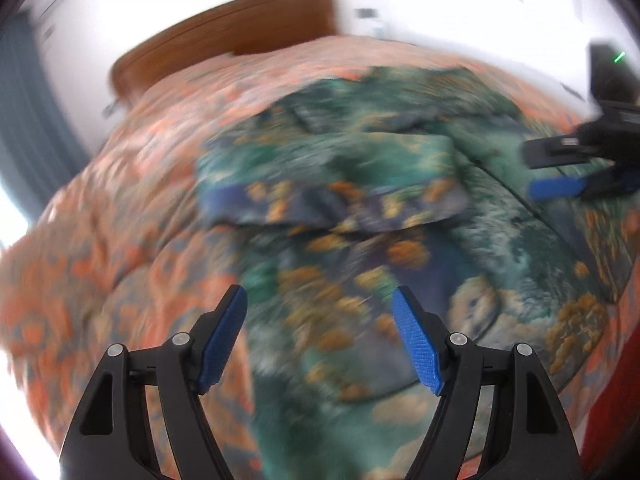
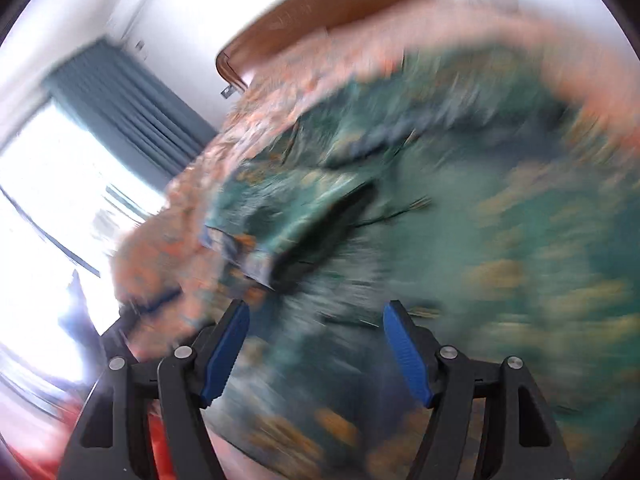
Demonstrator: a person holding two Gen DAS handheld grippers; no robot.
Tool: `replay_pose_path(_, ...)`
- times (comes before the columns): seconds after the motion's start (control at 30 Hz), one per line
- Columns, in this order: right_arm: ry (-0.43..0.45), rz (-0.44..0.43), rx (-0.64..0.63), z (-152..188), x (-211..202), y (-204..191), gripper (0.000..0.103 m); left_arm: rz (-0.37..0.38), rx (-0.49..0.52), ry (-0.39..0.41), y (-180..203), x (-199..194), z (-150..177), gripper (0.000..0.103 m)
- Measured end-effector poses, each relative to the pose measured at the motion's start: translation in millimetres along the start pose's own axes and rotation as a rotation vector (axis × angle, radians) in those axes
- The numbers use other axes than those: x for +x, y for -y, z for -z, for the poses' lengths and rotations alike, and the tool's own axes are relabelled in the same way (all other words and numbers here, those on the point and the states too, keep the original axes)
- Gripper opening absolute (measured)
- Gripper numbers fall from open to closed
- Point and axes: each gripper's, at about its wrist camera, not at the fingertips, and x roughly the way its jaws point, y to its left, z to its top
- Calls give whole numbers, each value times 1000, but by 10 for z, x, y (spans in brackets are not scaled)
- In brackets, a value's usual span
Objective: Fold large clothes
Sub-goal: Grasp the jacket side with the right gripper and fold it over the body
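Nearest, the left claw (image 1: 319, 312) stood spread and empty above the green patterned garment (image 1: 400, 216), as did the right claw (image 2: 316, 328). The garment lay partly folded on the bed's orange quilt (image 1: 132, 200). It looked soft, light and floppy; a hem corner seemed the best hold.

No legible text, labels, brands or numbers in either view; both blurred by motion. Small dark plate on the wall (image 1: 367, 13), top centre of left wrist view, too smeared to read
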Motion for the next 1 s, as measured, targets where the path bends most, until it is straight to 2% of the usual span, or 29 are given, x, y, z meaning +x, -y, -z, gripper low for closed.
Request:
replay_pose_path(0.07, -51, -57, 143, -149, 345, 88, 71, -2, -65, -2, -127, -42, 87, 77)
replay_pose_path(0.13, -66, -97, 213, -247, 601, 127, 71, 1, -107, -3, -216, -83, 173, 77)
replay_pose_path(0.23, -60, -108, 262, -385, 899, 120, 71, -2, -134, -10, -273, -86, 268, 77)
replay_pose_path(0.3, -82, -63, 299, -424, 1085, 146, 71, 1, -150, -18, -296, -77, 324, 77)
replay_pose_path(0.37, -78, -28, 331, -436, 1188, 162, 51, 2, -174, -25, -330, -49, 366, 77)
replay_pose_path(0.4, -89, 0, 307, -453, 1221, 127, 31, 2, -189, -28, -351, -37, 379, 77)
replay_pose_path(0.43, -105, 24, 263, -477, 1250, 66, 23, 3, -203, -29, -376, -35, 397, 77)
replay_pose_path(0.5, -105, 60, 155, -566, 1216, -122, 19, 6, -231, -31, -424, -36, 422, 77)
replay_pose_path(0.6, -53, 125, -81, -823, 1022, -541, 17, 12, -269, -30, -496, -28, 425, 77)
replay_pose_path(0.67, 19, 168, -262, -1087, 813, -869, 17, 11, -284, -28, -524, -25, 424, 77)
replay_pose_path(0.77, 131, 216, -452, -1431, 480, -1182, 17, 12, -298, -32, -538, -2, 440, 77)
replay_pose_path(0.87, 195, 266, -503, -1753, 303, -1205, 16, 10, -296, -46, -532, 55, 463, 77)
replay_pose_path(1.0, 229, 371, -477, -2103, 247, -802, 15, 12, -287, -62, -491, 105, 478, 77)
